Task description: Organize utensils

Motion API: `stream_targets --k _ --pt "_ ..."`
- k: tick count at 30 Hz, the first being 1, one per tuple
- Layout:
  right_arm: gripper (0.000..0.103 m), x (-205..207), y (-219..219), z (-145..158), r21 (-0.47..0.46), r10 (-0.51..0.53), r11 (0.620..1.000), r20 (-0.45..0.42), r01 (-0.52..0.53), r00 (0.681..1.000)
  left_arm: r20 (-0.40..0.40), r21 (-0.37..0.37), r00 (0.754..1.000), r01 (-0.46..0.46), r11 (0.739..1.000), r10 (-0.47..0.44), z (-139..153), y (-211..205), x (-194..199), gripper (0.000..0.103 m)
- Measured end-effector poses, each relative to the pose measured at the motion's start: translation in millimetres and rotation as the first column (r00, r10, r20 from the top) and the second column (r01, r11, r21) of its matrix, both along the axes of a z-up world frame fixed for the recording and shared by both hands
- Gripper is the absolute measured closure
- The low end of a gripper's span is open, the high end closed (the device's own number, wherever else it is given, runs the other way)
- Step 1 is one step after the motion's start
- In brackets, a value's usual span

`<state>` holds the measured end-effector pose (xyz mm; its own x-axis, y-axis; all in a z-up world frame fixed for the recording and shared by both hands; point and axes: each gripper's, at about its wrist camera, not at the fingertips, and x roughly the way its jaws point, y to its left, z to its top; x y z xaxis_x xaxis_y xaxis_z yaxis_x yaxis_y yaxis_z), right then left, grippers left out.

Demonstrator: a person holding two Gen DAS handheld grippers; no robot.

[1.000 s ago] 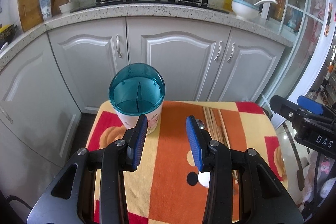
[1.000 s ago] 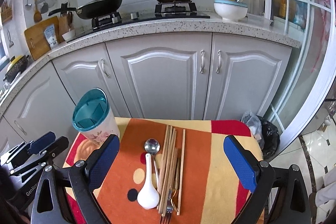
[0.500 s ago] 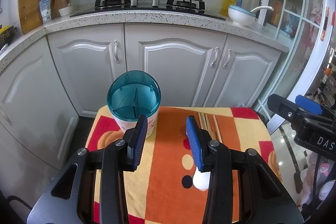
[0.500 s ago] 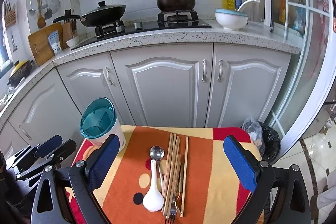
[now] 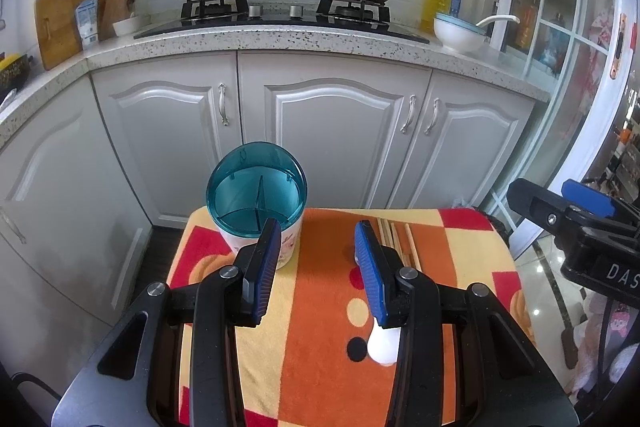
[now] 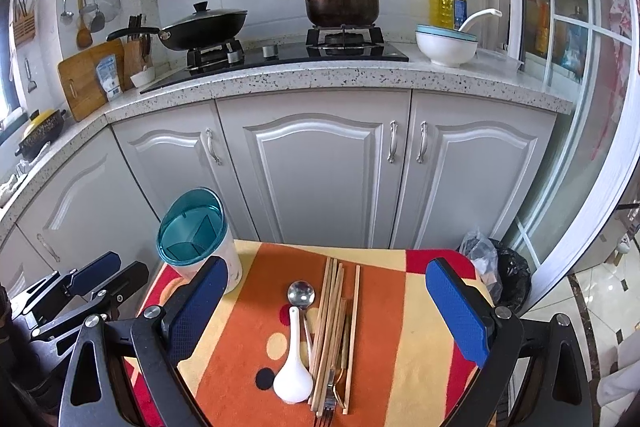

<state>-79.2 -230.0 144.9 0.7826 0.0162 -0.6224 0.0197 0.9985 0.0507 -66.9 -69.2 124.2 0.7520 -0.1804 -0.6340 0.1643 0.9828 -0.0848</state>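
Kitchen; checked cloth point(image 6: 400, 327) on table, cabinets point(image 6: 320, 167) behind.

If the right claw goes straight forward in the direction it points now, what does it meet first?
Probably the cabinet doors beyond the table. The open right claw points over the chopsticks and metal spoon; depth is unclear.

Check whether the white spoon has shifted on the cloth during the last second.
No. In the right wrist view the white spoon lies just left of the chopsticks, bowl beside the same black dot on the cloth; only the camera moved.
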Motion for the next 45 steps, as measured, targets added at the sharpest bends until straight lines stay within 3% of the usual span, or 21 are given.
stream_targets --k 5,13,45 --pt "0.004 0 -6 -2 0.066 0.008 0.998 -0.009 -0.008 1.0 -0.002 0.0 1.0 0.005 1.0 -0.005 -1 -1 0 0.066" --pt "0.004 -2 -7 -3 0.075 -0.001 0.997 -0.022 0.002 1.0 -0.01 0.001 1.0 0.006 1.0 -0.006 -5 -2 1 0.066" --pt "0.004 0 4 -5 -0.009 0.021 1.0 -0.037 -0.021 0.999 -0.025 -0.006 1.0 -0.011 1.0 0.011 -6 0 2 0.066"
